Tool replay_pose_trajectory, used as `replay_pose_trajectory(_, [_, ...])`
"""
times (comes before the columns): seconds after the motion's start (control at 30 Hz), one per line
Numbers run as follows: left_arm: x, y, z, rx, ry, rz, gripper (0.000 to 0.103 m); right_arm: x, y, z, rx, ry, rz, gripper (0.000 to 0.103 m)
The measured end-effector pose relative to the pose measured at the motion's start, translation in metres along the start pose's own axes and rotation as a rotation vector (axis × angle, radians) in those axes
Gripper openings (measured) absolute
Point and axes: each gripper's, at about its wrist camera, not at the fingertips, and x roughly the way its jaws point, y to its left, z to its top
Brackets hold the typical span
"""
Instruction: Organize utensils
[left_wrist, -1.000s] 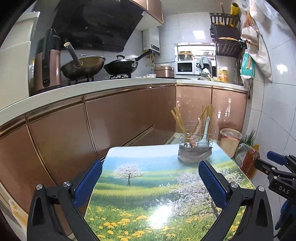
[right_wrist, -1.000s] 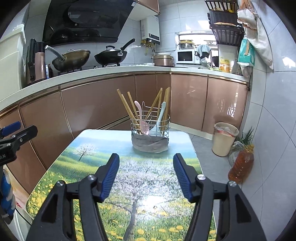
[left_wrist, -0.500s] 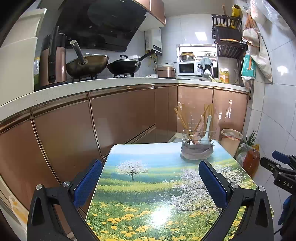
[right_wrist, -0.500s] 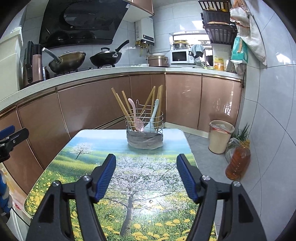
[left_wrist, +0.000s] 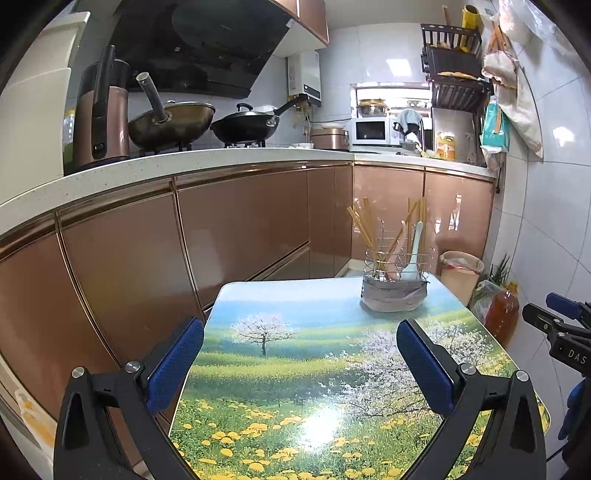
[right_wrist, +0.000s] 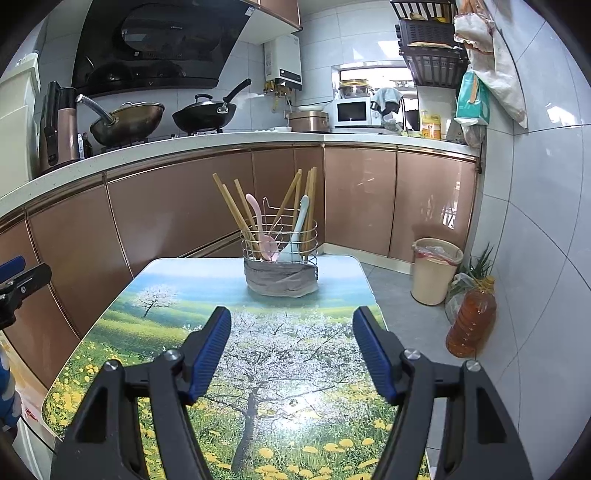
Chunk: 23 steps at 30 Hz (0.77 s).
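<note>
Utensil holder (right_wrist: 280, 258), upper centre of frame, is stood at the worktop's (right_wrist: 155, 325) far edge, chopsticks and spoons upright inside. Right claw (right_wrist: 291, 350), just widened, and left claw (left_wrist: 299, 358) are spread, empty.

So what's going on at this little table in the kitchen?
A person holds two grippers over a table printed with a flowery meadow. Both the left gripper and the right gripper are open and empty, the right one's jaws having just opened. Wooden chopsticks and pastel spoons already stand in the wire utensil basket at the far end.
</note>
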Motion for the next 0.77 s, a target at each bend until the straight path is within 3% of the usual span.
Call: replay_pose_trajectory(0.77, [0.0060,0.0006,-0.0035,-0.004,0.005,-0.011,0.103,0.0090,-0.0024,-0.0013,-0.001,0.008,-0.011,0.067])
